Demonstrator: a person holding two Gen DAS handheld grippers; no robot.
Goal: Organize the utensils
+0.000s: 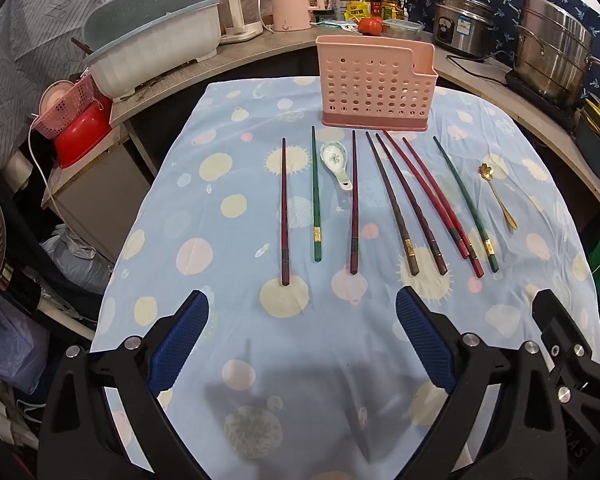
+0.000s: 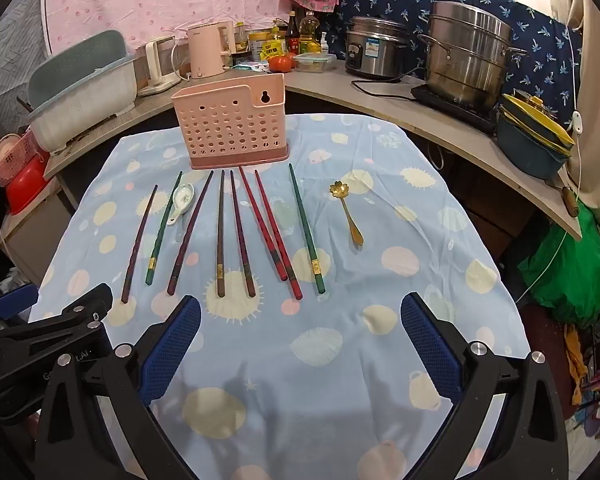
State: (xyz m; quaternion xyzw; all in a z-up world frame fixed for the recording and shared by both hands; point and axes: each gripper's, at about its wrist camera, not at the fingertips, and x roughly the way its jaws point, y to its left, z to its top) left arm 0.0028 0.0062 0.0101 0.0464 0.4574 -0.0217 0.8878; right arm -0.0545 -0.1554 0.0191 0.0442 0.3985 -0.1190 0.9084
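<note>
The inside of the pink holder, upper centre of both views, is hidden by its perforated wall, and the labels of the bottles behind it are too small to be read. The chopsticks, a white spoon and a gold spoon are laid in a row on the blue spotted cloth over the tabletop, mid-frame, below the holder. Both the left tongs and the right tongs are held wide apart and empty at the lower edge; a counter with pots curves behind.

Left gripper jaws spread wide, angled downward, right gripper alongside, likewise wide, both empty
</note>
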